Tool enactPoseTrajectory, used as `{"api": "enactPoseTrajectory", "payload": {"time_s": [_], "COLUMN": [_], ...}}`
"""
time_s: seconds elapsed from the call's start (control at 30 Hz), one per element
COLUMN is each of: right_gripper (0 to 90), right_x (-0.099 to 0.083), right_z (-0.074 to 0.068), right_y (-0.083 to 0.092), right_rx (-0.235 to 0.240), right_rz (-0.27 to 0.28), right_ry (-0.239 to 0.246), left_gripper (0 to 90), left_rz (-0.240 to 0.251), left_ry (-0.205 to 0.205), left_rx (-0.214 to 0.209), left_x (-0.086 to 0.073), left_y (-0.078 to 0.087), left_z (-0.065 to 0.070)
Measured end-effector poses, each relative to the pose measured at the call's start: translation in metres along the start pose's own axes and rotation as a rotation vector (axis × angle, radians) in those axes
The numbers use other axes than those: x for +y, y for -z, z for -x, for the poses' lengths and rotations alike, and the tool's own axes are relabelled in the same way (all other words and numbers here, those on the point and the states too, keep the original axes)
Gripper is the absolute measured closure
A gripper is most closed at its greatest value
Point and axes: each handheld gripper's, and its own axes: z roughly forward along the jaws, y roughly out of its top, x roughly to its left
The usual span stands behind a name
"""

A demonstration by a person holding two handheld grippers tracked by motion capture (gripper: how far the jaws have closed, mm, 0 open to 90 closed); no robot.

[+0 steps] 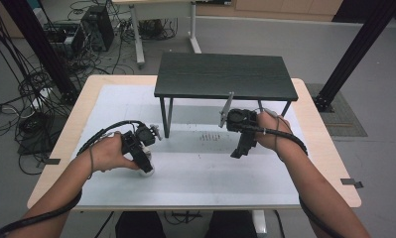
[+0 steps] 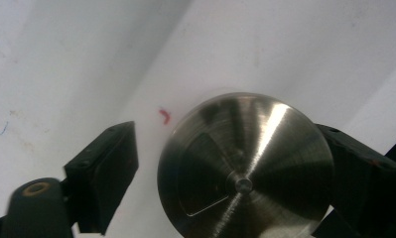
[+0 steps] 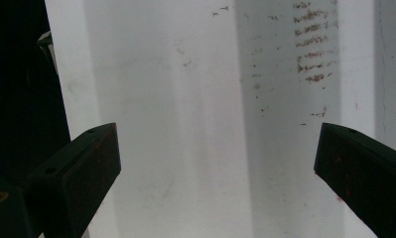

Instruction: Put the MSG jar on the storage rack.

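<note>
Item one: a round, brushed-steel disc (image 2: 245,168) with a small centre pin, lying flat on the white sheet (image 1: 195,173) that covered the light wooden desk (image 1: 81,106). In the left gripper view it sat between the two black jaws; the jaw at the right edge met its rim, while the jaw at the left stood just apart from it, a strip of white sheet showing between. A small red mark (image 2: 165,115) lay on the sheet just beside the disc. From the high view the disc was little more than a pale glint under the gripper tip (image 1: 148,172).

Item two: the left hand-held gripper (image 1: 147,167), pointed down at the near left part of the sheet, jaws not yet clamped on the disc (a gap remained on one side), so released.

Item three: the right hand-held gripper (image 1: 236,153), held above the sheet's middle right, well apart from the disc. The right gripper view showed its jaws spread wide with nothing but stained white sheet between them; rows of reddish smudges (image 3: 312,44) lay ahead.

Item four: a small black rectangular table (image 1: 225,74) on thin metal legs, standing on the far half of the desk, visible from the high view.
</note>
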Motion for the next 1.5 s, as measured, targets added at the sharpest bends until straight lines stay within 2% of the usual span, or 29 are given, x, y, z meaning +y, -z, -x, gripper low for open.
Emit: {"api": "enactPoseTrajectory", "payload": {"time_s": [0.27, 0.67, 1.1, 1.5], "right_gripper": [4.1, 4.1, 4.0, 4.0], "right_x": [0.002, 0.0, 0.0, 0.0], "right_z": [0.0, 0.001, 0.001, 0.002], "right_y": [0.0, -0.001, -0.001, -0.002], "right_rx": [0.001, 0.001, -0.001, 0.001], "right_rz": [-0.004, -0.001, -0.003, -0.003], "right_ry": [0.0, -0.004, -0.003, -0.004], "left_gripper": [24.5, 40.2, 41.8, 42.0], "left_rz": [0.004, 0.005, -0.005, -0.014], "left_ry": [-0.005, -0.004, -0.007, 0.009], "left_rx": [0.017, -0.008, -0.023, -0.042], "left_x": [0.001, 0.004, 0.007, 0.008], "left_y": [0.0, 0.004, 0.005, 0.004], "left_z": [0.004, 0.001, 0.0, -0.007]}}
